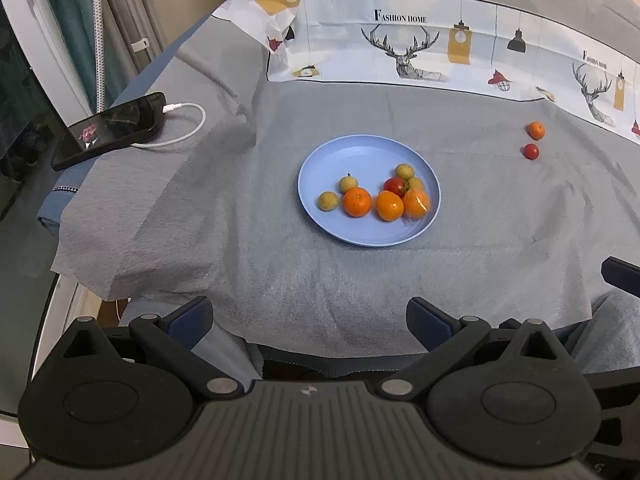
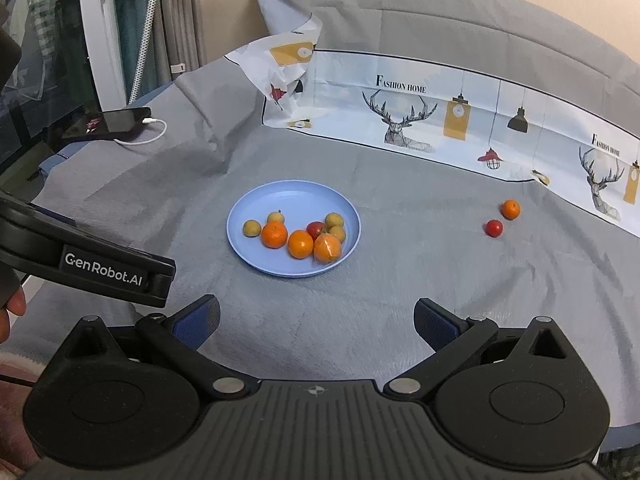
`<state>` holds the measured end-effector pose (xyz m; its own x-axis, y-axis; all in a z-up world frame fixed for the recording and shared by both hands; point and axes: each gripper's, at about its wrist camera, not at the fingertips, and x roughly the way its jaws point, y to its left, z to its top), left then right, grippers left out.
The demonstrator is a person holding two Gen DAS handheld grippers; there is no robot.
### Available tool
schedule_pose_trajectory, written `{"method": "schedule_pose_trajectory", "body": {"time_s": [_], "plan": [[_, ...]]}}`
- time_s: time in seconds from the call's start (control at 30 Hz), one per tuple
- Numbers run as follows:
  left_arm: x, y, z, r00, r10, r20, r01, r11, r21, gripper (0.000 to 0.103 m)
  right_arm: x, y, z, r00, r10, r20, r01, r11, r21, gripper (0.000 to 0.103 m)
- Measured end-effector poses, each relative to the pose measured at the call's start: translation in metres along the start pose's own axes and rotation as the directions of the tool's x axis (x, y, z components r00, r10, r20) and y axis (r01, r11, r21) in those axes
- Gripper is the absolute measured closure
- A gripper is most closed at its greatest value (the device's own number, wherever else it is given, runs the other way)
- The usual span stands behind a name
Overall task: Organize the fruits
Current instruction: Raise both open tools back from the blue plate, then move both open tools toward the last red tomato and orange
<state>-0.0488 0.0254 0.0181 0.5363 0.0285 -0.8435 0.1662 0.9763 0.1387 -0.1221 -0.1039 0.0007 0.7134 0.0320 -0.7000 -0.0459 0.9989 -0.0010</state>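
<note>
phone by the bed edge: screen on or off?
On. The phone shows a lit picture at one end of its screen in the left wrist view; a white cable is plugged in.

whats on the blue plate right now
On the blue plate: three oranges, one of them wrapped, a red tomato and four small yellowish fruits. One yellowish fruit is partly hidden behind the wrapped orange.

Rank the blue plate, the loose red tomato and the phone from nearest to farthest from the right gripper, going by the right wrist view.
1. Blue plate: just ahead of the open right gripper, slightly left.
2. Loose red tomato: on the grey cloth, ahead to the right.
3. Phone: far left, at the cloth's edge.
</note>
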Motion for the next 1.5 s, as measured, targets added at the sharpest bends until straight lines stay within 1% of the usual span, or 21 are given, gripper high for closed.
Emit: {"method": "schedule_pose_trajectory", "body": {"time_s": [0.17,0.4,0.57,0.67,0.77,0.87,0.97,1.03,1.17,1.2,1.27,1.33,1.4,1.5], "plan": [[0.011,-0.004,0.005,1.0,0.009,-0.024,-0.009,1.0,0.01,0.0,0.01,-0.006,0.0,1.0,0.003,-0.021,-0.002,1.0,0.023,0.001],[0.035,-0.016,0.015,0.996,0.024,-0.083,-0.021,0.999,0.037,0.0,0.029,-0.019,-0.002,0.998,0.011,-0.059,-0.006,0.997,0.074,0.001],[0.049,-0.033,0.027,0.993,0.03,-0.113,-0.023,0.998,0.066,0.0,0.042,-0.039,-0.005,0.997,0.009,-0.08,0.002,0.991,0.136,0.001],[0.06,-0.048,0.038,0.991,0.014,-0.135,-0.002,0.996,0.087,0.0,0.048,-0.061,-0.006,0.996,-0.007,-0.087,0.023,0.984,0.177,0.001],[0.074,-0.07,0.054,0.989,-0.018,-0.15,0.034,0.993,0.11,0.0,0.052,-0.092,-0.008,0.995,-0.051,-0.083,0.069,0.972,0.225,0.001],[0.09,-0.102,0.078,0.985,-0.065,-0.158,0.087,0.987,0.133,0.0,0.055,-0.133,-0.008,0.989,-0.133,-0.069,0.146,0.957,0.25,0.001],[0.108,-0.139,0.106,0.982,-0.121,-0.142,0.142,0.978,0.151,0.0,0.062,-0.184,-0.006,0.97,-0.24,-0.043,0.242,0.932,0.268,0.001],[0.122,-0.17,0.128,0.982,-0.144,-0.12,0.164,0.972,0.171,0.0,0.071,-0.221,-0.002,0.956,-0.292,-0.023,0.286,0.915,0.285,0.001],[0.154,-0.239,0.169,0.976,-0.208,-0.064,0.218,0.944,0.248,0.0,0.106,-0.293,0.005,0.927,-0.375,0.006,0.357,0.886,0.298,0.001],[0.164,-0.255,0.176,0.975,-0.216,-0.054,0.223,0.936,0.274,0.0,0.117,-0.313,0.006,0.923,-0.385,0.001,0.366,0.879,0.304,0.001],[0.188,-0.29,0.188,0.969,-0.24,-0.052,0.243,0.912,0.331,0.0,0.148,-0.347,0.007,0.926,-0.376,-0.013,0.361,0.878,0.316,0.001],[0.215,-0.323,0.197,0.963,-0.255,-0.084,0.268,0.886,0.379,0.0,0.177,-0.374,0.008,0.931,-0.364,-0.023,0.353,0.881,0.316,0.001],[0.24,-0.348,0.202,0.953,-0.277,-0.125,0.304,0.861,0.407,0.0,0.206,-0.394,0.01,0.937,-0.347,-0.029,0.34,0.891,0.301,0.001],[0.27,-0.368,0.209,0.943,-0.296,-0.155,0.334,0.844,0.42,0.0,0.246,-0.413,0.014,0.946,-0.323,-0.033,0.32,0.907,0.274,0.001]]}}
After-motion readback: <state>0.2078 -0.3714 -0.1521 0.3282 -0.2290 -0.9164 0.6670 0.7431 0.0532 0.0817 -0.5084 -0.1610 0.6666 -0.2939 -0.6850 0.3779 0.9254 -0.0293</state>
